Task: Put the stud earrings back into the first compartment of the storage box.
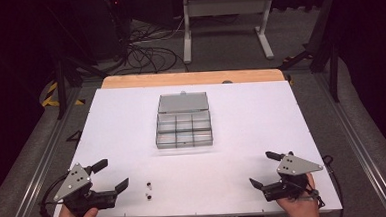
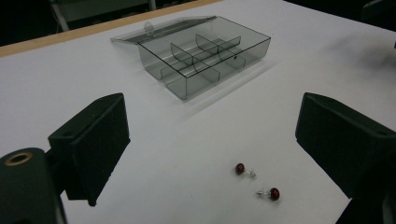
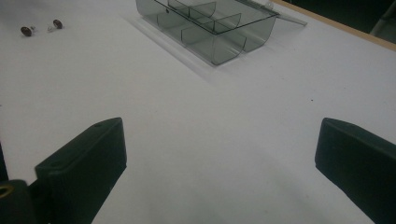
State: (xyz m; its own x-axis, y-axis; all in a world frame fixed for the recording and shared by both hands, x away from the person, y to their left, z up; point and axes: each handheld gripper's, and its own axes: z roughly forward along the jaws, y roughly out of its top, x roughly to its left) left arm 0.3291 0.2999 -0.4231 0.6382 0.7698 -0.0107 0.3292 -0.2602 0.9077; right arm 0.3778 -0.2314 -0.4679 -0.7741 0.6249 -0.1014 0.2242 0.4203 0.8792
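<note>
we have two earrings [image 2: 257, 180] lying on the white tabletop [image 1: 261, 115], close together but apart, near its front edge and just ahead of the left tool [image 1: 113, 174]. each is a small dark red bead on a thin metal post; in the left gripper view the nearer earring [image 2: 271, 193] and the farther one [image 2: 243, 169] lie on their sides with posts pointing toward each other. we judge them very light, hard and smooth, so a round bead may roll or squirt out of flat pads. we would close on the bead itself, across its middle, with the pads low to the surface; the post looks too thin to hold and could bend.

the left tool rests with its jaws wide apart, holding nothing, the earrings between and ahead of them. the right tool [image 1: 262, 169] sits well off at the other front corner, jaws also wide apart and empty.

farther back, near the middle of the tabletop, stands a clear plastic box [image 1: 184, 130] with its lid folded open and its compartments looking empty.
</note>
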